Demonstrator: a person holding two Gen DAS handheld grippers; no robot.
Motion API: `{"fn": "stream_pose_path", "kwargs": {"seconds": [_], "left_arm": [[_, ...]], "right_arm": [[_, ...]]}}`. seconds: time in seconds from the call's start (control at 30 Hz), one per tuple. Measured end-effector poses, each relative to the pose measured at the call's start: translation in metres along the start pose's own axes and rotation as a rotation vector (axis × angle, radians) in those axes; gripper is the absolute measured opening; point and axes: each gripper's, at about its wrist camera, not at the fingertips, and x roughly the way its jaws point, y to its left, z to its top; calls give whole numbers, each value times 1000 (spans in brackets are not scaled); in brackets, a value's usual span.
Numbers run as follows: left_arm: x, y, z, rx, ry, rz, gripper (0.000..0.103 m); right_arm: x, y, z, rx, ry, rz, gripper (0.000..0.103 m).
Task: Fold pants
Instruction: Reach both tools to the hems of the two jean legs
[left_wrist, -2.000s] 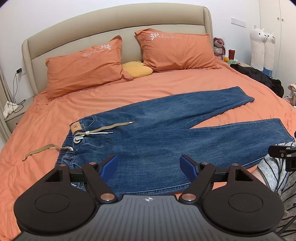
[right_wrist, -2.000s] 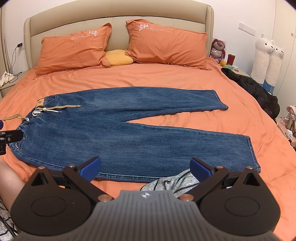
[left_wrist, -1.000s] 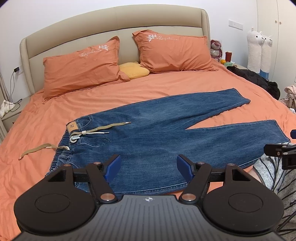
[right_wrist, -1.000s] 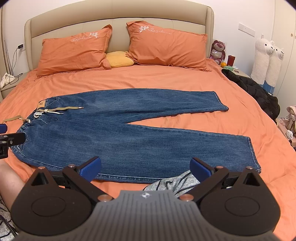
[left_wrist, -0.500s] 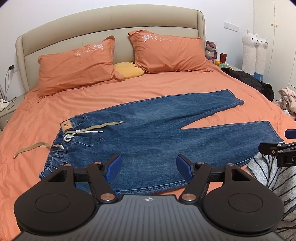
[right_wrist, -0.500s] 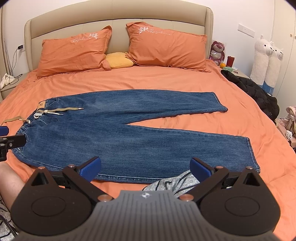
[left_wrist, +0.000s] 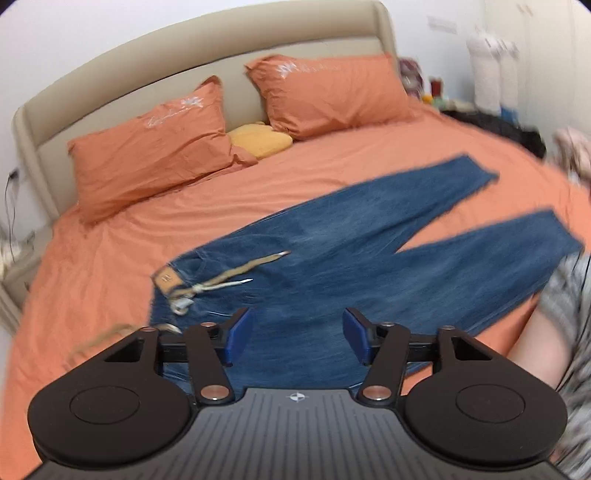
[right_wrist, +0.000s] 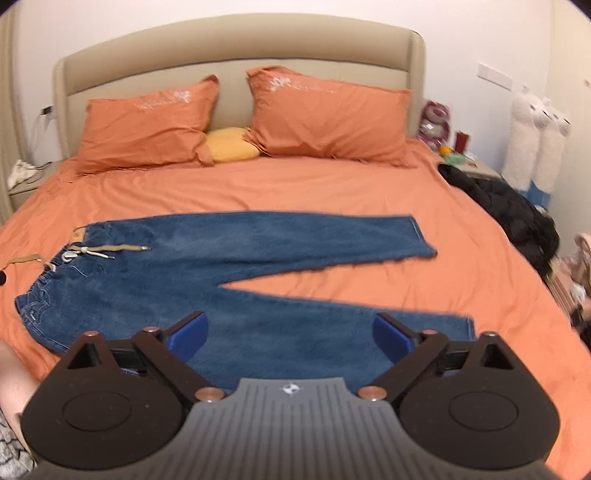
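Observation:
Blue jeans (right_wrist: 207, 273) lie flat on the orange bed, waistband at the left, both legs spread apart toward the right. A tan drawstring (right_wrist: 110, 249) lies across the waistband. In the left wrist view the jeans (left_wrist: 351, 251) are blurred and tilted. My left gripper (left_wrist: 293, 334) is open and empty, above the seat of the jeans near the front edge. My right gripper (right_wrist: 290, 334) is open wide and empty, above the near leg.
Two orange pillows (right_wrist: 147, 125) and a yellow cushion (right_wrist: 231, 144) lie by the beige headboard (right_wrist: 236, 55). A black jacket (right_wrist: 506, 218) lies at the bed's right edge. White plush toys (right_wrist: 535, 140) and a nightstand (right_wrist: 465, 162) stand at the right.
Both grippers have moved forward and lower over the jeans. The left view has tilted and swung, and is motion-blurred. Both stay open.

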Motion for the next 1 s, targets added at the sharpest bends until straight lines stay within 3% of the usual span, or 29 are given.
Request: {"fn": "stream_pose_path", "kwargs": {"seconds": [0.07,0.2,0.3,0.4,0.6,0.73,0.83,0.9,1.0], "left_arm": [[8,13,5,65,58,-15,65],[38,27,-1,253,194,-65,65],[70,34,-16,397,326,-85,65],[102,36,-29,472,443,-120,65],[160,11,-52,589,641,-292,69],[195,-12,-65,628,719,-356,70],[211,-24,-70,635,747,-348,70],[217,-29,-77,657,757,-324,70],[222,-33,-87,685,768,-229,65]], "right_arm": [[1,-18,14,-37,13,-15,82],[15,-57,38,-134,66,-59,60],[30,-98,54,-143,108,-124,46],[42,-142,69,-119,172,-189,37],[58,-200,79,-249,330,-253,32],[67,-214,76,-375,420,-220,32],[84,-215,55,-480,474,-167,33],[100,-209,32,-550,524,-117,41],[129,-202,-11,-634,591,-38,47]]}}
